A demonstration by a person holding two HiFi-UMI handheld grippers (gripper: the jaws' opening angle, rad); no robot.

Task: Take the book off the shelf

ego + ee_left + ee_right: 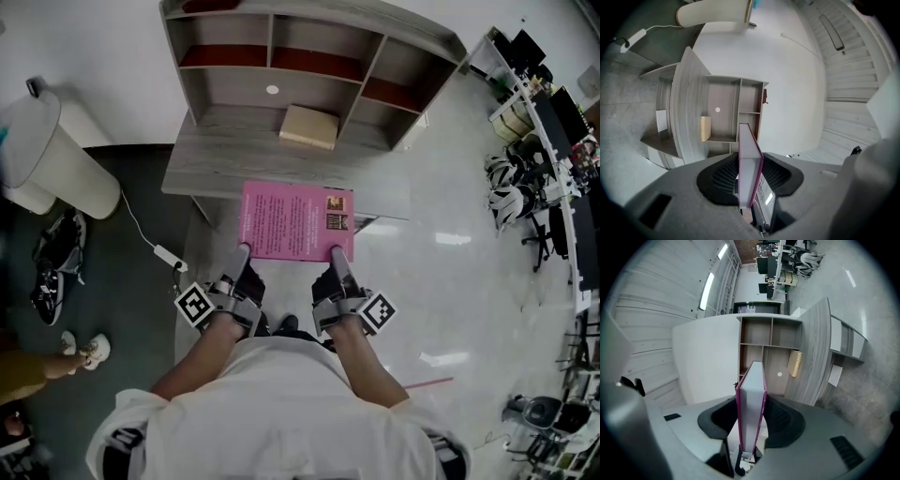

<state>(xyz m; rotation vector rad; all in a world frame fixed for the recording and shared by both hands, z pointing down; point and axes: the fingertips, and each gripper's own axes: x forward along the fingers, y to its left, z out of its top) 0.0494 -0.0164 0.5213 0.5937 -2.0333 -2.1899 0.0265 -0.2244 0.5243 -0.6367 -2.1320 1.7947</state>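
A pink book [296,220] is held flat in the air in front of the grey desk shelf [281,75], its back cover up. My left gripper [242,253] is shut on the book's near left corner and my right gripper [337,253] on its near right corner. In the left gripper view the book's page edge [749,168] stands between the black pads. The right gripper view shows the book [752,413] clamped edge-on in the same way. The shelf's lower middle bay holds a tan book [309,126] lying flat.
The grey desktop [234,159] lies just beyond the pink book. A white bin [56,155] and a power strip [169,256] are on the dark floor at left. Shoes [52,272] lie further left. Office clutter and helmets [511,187] line the right side.
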